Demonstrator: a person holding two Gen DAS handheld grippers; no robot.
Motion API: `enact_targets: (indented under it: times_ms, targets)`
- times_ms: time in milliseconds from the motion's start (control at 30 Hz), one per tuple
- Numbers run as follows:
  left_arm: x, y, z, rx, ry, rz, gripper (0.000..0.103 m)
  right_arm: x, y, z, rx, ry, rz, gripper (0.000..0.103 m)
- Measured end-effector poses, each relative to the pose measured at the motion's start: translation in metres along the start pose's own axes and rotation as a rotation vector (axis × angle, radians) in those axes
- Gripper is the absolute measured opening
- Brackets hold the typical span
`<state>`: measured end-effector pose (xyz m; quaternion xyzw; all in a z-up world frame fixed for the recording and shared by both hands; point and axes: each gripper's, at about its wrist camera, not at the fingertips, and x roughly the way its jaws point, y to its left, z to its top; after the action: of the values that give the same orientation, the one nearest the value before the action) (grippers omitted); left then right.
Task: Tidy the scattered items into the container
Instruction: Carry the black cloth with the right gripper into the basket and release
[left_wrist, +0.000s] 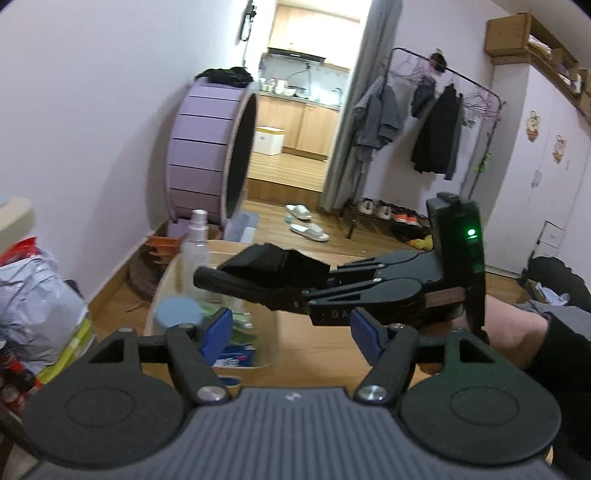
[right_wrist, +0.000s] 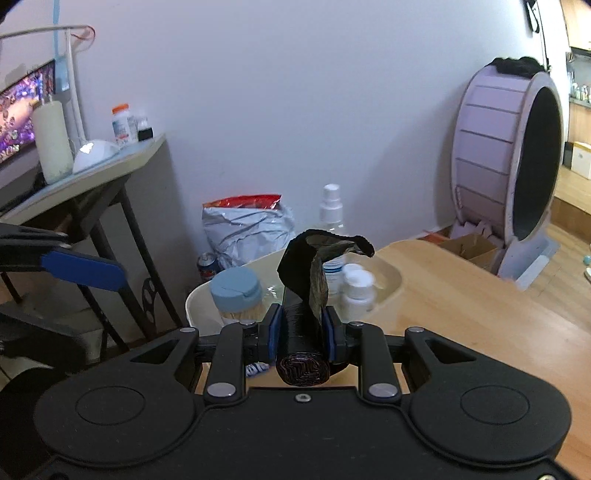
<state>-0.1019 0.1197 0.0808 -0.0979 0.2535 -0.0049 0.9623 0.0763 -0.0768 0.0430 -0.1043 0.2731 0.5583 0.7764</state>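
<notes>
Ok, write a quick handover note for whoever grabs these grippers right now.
Right gripper: shut on the black bag roll, held above the table near the tub.
Left gripper: open, empty.
Done: blue-lid jar, spray bottle and white bottle are in the tub.
Left: drop the roll in, then check the table for strays.

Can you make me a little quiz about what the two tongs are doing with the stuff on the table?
1. True or false: the right tongs are shut on a roll of black bags.
2. The left tongs are: A) open, B) holding a bottle, C) out of sight?
3. What colour is the lid of the jar in the container?

Key: 1 true. 2 A. 3 blue.
</notes>
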Motion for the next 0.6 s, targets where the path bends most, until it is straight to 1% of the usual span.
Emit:
enact_targets:
  times_ms: [67,133,167,200,233,267,300,333,367,400,467,600]
  targets:
    - [-0.004,0.007,0.001,-0.005,0.006,0.022,0.069,0.011,0.003,0.001,0.012,0.014,0.011,0.024]
    - [-0.007,0.013,0.004,-0.005,0.013,0.044,0.069,0.016,0.008,0.000,0.020,0.020,0.012,0.026]
    - [-0.007,0.015,0.005,-0.004,0.018,0.055,0.069,0.017,0.010,0.000,0.022,0.022,0.010,0.035]
    - [-0.007,0.017,0.006,0.001,0.023,0.064,0.069,0.017,0.012,0.001,0.019,0.017,0.009,0.046]
    - [-0.008,0.019,0.007,0.006,0.028,0.072,0.070,0.016,0.015,0.002,0.015,0.011,0.010,0.052]
    - [-0.007,0.020,0.008,0.012,0.034,0.075,0.070,0.015,0.016,0.003,0.011,0.009,0.006,0.066]
    - [-0.006,0.021,0.009,0.015,0.039,0.080,0.070,0.012,0.017,0.003,0.007,0.006,-0.003,0.073]
    - [-0.004,0.022,0.010,0.019,0.044,0.085,0.070,0.011,0.018,0.004,0.006,0.006,-0.008,0.074]
    - [-0.003,0.023,0.011,0.020,0.046,0.088,0.070,0.010,0.019,0.006,0.005,0.006,-0.012,0.078]
    - [0.000,0.024,0.013,0.017,0.051,0.091,0.070,0.009,0.018,0.007,0.013,0.013,-0.018,0.083]
    - [0.004,0.027,0.014,0.007,0.064,0.100,0.072,0.004,0.014,0.009,0.033,0.027,-0.031,0.087]
    - [0.007,0.033,0.016,-0.007,0.070,0.098,0.073,0.000,0.011,0.009,0.047,0.038,-0.043,0.086]
